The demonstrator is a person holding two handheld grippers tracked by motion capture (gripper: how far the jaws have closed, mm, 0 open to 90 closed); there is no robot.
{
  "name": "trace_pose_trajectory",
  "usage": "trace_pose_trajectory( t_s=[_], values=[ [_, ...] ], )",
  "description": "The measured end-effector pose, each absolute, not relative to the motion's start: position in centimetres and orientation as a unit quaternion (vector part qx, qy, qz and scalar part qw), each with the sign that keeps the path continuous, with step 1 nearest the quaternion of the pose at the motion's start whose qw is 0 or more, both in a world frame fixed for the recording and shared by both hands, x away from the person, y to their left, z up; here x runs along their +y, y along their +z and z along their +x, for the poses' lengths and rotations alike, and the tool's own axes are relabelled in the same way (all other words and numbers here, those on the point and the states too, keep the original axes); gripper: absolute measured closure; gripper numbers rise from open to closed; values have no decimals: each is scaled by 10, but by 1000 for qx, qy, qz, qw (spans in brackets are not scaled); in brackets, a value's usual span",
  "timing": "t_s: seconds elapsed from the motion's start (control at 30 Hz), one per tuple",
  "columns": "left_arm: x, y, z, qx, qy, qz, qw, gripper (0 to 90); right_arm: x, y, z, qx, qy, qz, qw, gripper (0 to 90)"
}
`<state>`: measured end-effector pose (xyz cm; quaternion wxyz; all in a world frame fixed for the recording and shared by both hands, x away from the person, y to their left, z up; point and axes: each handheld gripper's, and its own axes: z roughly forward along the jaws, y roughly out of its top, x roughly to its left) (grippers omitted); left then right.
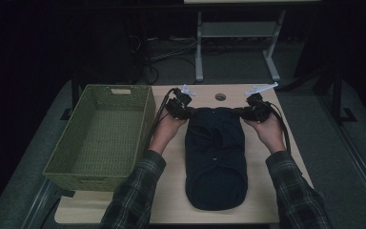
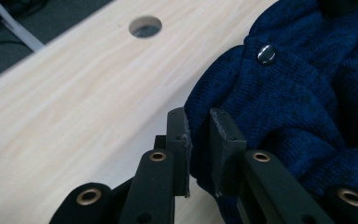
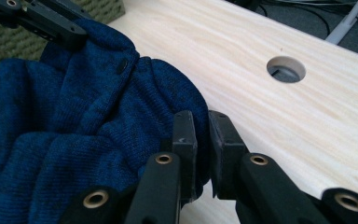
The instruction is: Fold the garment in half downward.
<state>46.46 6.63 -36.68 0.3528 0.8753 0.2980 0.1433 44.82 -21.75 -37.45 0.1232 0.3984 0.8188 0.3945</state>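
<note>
A dark blue knitted cardigan [image 1: 216, 157] with buttons lies lengthwise on the light wooden table [image 1: 267, 191], its far edge lifted. My left gripper [image 1: 187, 113] is shut on the far left corner of that edge; in the left gripper view the knit [image 2: 279, 93] is pinched between the pads [image 2: 179, 140]. My right gripper [image 1: 246, 112] is shut on the far right corner, and the right gripper view shows the blue fabric [image 3: 98, 140] squeezed between its jaws. The left gripper [image 3: 42, 21] holding the other corner also appears there at top left.
A green woven basket [image 1: 102, 136] stands on the left, beside the table. A round cable hole [image 1: 220, 97] sits in the tabletop just beyond the cardigan. Cables and a white desk frame [image 1: 238, 43] lie on the floor behind.
</note>
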Motion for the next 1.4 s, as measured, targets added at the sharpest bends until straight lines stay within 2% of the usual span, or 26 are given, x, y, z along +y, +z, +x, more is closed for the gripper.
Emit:
trace_pose_trajectory(
  t_s=[0.47, 0.97, 1.4],
  values=[
    [55, -319, 460, 274, 205, 865, 366, 790, -221, -327, 442, 809, 408, 384, 176, 820],
    [55, -338, 435, 261, 206, 866, 373, 784, -220, -352, 417, 815, 406, 367, 188, 816],
    [63, -352, 398, 247, 194, 866, 389, 776, -216, -370, 378, 824, 406, 343, 197, 813]
  ],
)
